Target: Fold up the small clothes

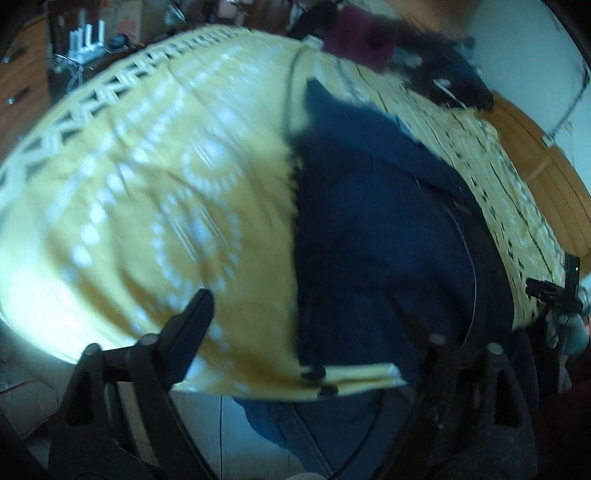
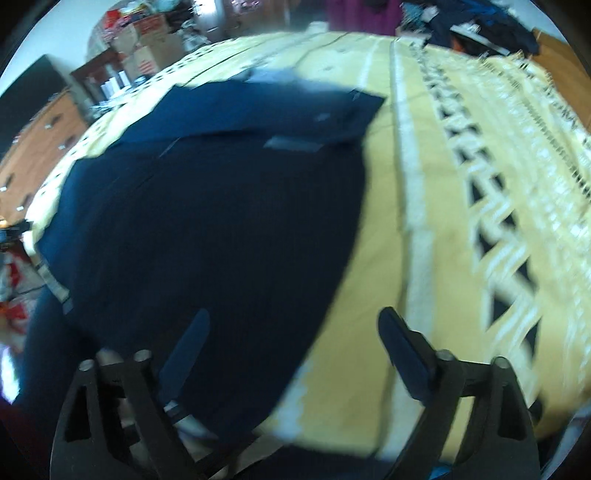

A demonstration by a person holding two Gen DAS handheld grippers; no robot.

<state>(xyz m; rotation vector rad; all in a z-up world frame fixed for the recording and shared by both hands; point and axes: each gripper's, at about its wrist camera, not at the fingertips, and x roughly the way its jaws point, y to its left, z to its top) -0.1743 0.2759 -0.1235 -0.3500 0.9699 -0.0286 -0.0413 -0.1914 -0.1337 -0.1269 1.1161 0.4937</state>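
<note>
A dark navy garment (image 1: 373, 229) lies flat on a table under a yellow patterned cloth (image 1: 155, 177). In the left wrist view it fills the right half, and its lower edge hangs over the table's front edge. My left gripper (image 1: 314, 332) is open, its left finger (image 1: 192, 325) over yellow cloth; the right finger is lost against the navy fabric. In the right wrist view the garment (image 2: 207, 206) covers the left and middle, with a folded part at its far end. My right gripper (image 2: 295, 350) is open and empty above the garment's right edge.
A heap of dark and maroon clothes (image 1: 406, 48) lies at the table's far end, also in the right wrist view (image 2: 476, 22). Wooden drawers (image 2: 40, 147) and cardboard boxes (image 2: 144, 48) stand to the left. A wooden floor (image 1: 546, 162) and a white wall are on the right.
</note>
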